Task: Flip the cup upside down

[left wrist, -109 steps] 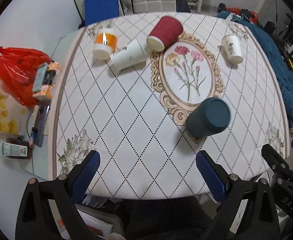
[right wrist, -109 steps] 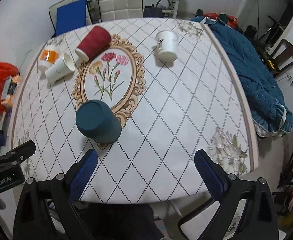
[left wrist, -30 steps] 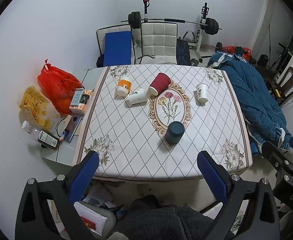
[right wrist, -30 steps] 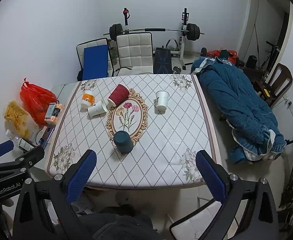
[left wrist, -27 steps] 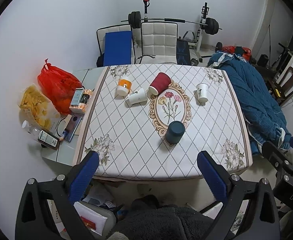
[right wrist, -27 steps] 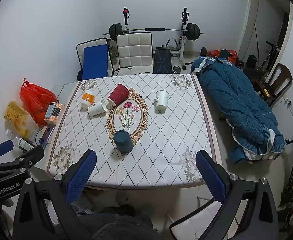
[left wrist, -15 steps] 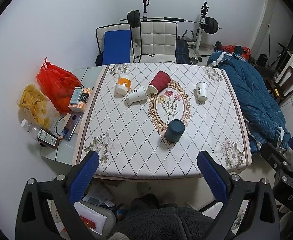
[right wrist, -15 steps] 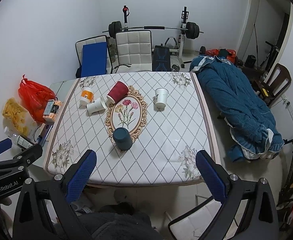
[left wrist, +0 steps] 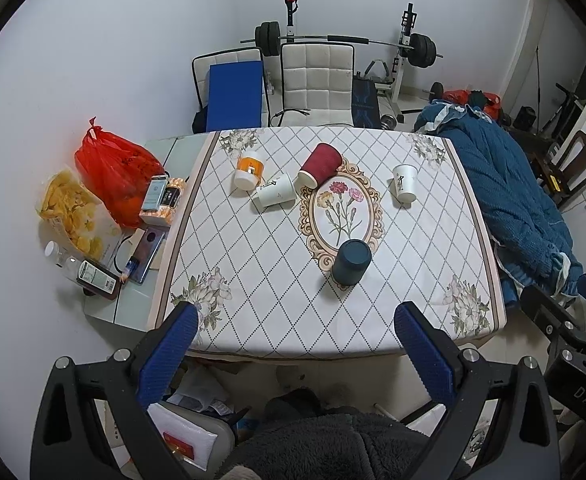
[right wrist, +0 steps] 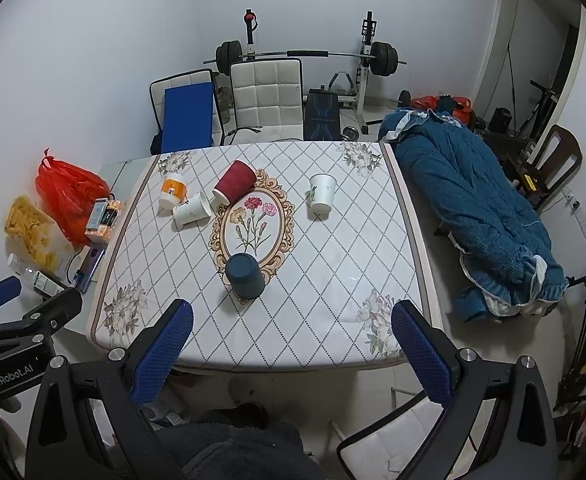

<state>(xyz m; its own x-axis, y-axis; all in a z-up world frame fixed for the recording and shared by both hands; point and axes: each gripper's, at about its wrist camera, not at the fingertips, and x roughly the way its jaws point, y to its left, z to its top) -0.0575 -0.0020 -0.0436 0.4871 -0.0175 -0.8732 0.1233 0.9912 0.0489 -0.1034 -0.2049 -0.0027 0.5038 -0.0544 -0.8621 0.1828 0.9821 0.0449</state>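
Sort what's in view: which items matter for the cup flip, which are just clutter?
Job:
dark teal cup, already upside down on the table
left gripper and right gripper, both open and empty

Clutter:
red cup
orange cup
white cups
red bag

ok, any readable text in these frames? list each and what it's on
"GenRobot.AI": on the left gripper body, seen in the right wrist view.
"DAS": partial, cut off at the frame edge, on the right gripper body, seen in the left wrist view.
White cup: dark mark on its side, too small to read.
Lying white cup: small mark, unreadable.
Bottle label and box: blurred, unreadable.
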